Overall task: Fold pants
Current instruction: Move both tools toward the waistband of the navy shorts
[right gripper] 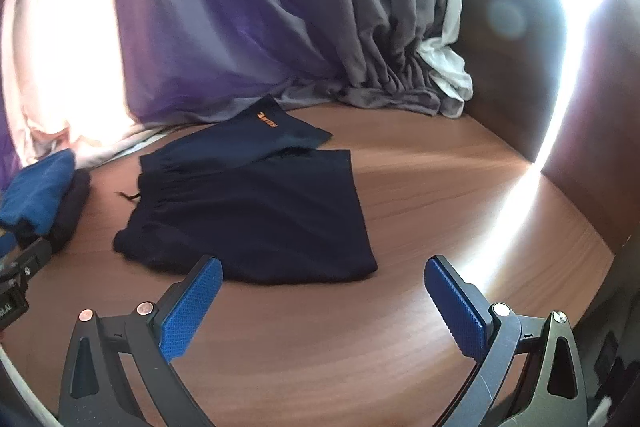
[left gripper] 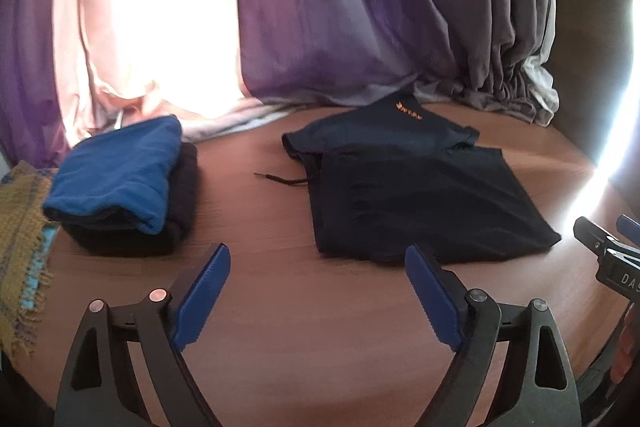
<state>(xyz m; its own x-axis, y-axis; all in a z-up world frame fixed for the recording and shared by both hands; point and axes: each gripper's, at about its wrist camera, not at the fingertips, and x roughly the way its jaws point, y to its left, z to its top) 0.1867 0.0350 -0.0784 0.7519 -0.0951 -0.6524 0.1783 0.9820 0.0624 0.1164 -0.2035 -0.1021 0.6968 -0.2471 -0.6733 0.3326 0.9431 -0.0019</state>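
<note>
Dark navy shorts (left gripper: 420, 195) (right gripper: 256, 211) lie on the wooden table (left gripper: 300, 307) (right gripper: 440, 195), one leg folded over the other, with an orange logo at the far end and a drawstring trailing to the left. My left gripper (left gripper: 318, 259) hovers open just short of their near edge, nothing between its blue pads. My right gripper (right gripper: 322, 271) also stands open at the near edge of the shorts, its left fingertip (right gripper: 210, 269) in front of the hem. The right gripper's body (left gripper: 612, 259) shows at the right border of the left wrist view.
A folded stack, blue cloth (left gripper: 116, 171) (right gripper: 36, 187) over dark cloth, sits at the left of the table. A yellow fringed textile (left gripper: 20, 239) hangs at the far left. Purple and grey curtains (left gripper: 340, 7) (right gripper: 280, 7) drape onto the back edge. A brown wall (right gripper: 520, 67) bounds the right.
</note>
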